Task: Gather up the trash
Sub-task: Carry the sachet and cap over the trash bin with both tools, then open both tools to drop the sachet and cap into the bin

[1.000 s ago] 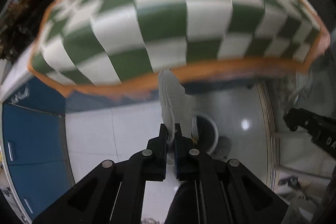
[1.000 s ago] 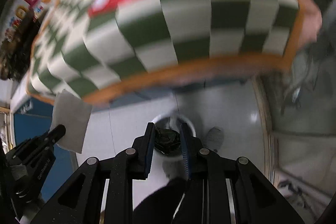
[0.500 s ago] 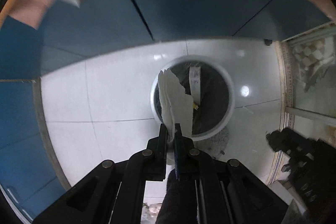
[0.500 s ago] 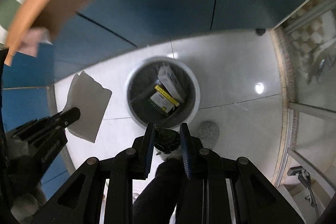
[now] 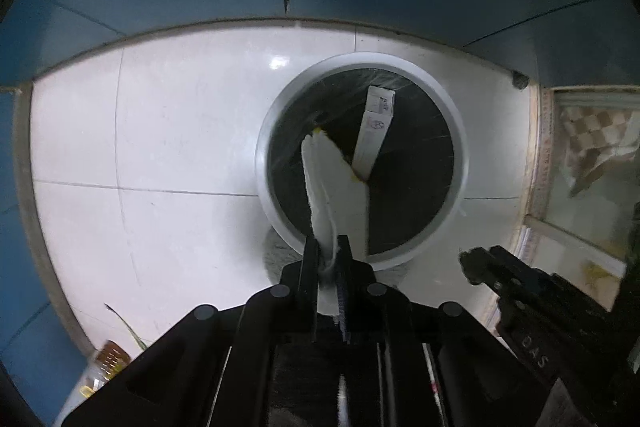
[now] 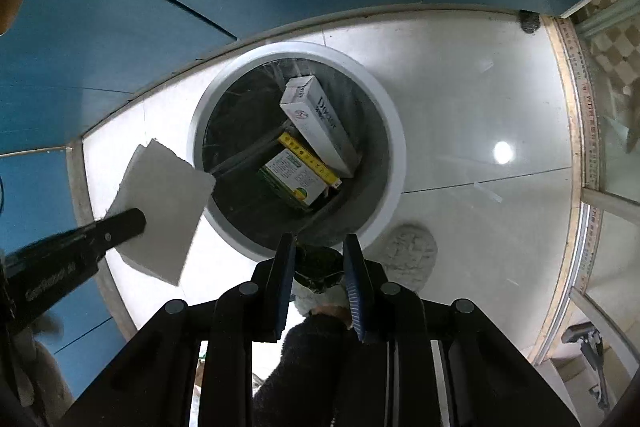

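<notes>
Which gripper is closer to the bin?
Hard to call; perhaps the right gripper, holding dark trash at the bin rim. The left gripper holds its paper over the opening.

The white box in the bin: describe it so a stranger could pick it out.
Find the round bin on the pale floor. Inside, the white box leans against the wall, long and narrow. The green box beside it is shorter, with a yellow edge.
</notes>
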Demonstrator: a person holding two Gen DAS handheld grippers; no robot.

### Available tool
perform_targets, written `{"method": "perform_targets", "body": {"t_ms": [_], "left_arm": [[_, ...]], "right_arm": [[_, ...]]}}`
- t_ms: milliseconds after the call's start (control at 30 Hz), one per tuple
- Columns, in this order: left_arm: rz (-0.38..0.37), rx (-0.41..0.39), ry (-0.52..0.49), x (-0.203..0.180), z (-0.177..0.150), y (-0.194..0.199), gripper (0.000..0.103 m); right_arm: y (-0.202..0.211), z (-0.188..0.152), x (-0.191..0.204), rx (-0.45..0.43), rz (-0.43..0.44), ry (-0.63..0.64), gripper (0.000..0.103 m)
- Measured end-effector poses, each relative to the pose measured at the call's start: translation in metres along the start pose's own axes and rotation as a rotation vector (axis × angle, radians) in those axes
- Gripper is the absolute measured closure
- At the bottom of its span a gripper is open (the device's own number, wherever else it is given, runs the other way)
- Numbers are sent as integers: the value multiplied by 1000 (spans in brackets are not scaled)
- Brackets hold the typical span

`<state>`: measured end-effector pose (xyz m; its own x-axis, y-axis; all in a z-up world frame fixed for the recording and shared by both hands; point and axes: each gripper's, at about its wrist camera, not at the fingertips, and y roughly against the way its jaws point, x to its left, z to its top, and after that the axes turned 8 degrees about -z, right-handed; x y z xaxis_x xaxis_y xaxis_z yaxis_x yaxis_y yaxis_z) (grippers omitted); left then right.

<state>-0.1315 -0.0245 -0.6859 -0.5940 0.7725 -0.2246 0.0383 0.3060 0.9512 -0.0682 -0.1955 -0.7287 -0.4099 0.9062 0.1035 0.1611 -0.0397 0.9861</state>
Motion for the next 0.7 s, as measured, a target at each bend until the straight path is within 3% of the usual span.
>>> {"method": "perform_targets", "body": {"t_ms": [33,67,100,167,233,300,333,533,700], "left_arm": [[-7,-4,16,3,0,1,89],[-14,-6,20,5,0,3,72],[0,-12,17,7,0,4,40],[76,-46,-2,8,-2,9,7],[100,-60,-15,9,-5,13,6],[108,-56,-11,9,-8,18,2],[110,-60,-8,10,-10,22,2],[160,-88,-36,0,-24,57,2],[179,-128,-45,-9,-41,112,2]], "right_arm": [[-1,1,0,6,-1,-6,73],[-3,1,0,12,-8,-8,65],[-1,1,0,9,-18,-14,52],[4,0,1,4,-36,-10,40],[9,-1,1,-5,-65,-1,29],[16,-4,2,-20,-107,15,6],[20,-5,1,-25,-106,15,2],[55,-15,-6,-36,-137,-12,0],[119,-28,-3,-68,-154,-4,0]]}}
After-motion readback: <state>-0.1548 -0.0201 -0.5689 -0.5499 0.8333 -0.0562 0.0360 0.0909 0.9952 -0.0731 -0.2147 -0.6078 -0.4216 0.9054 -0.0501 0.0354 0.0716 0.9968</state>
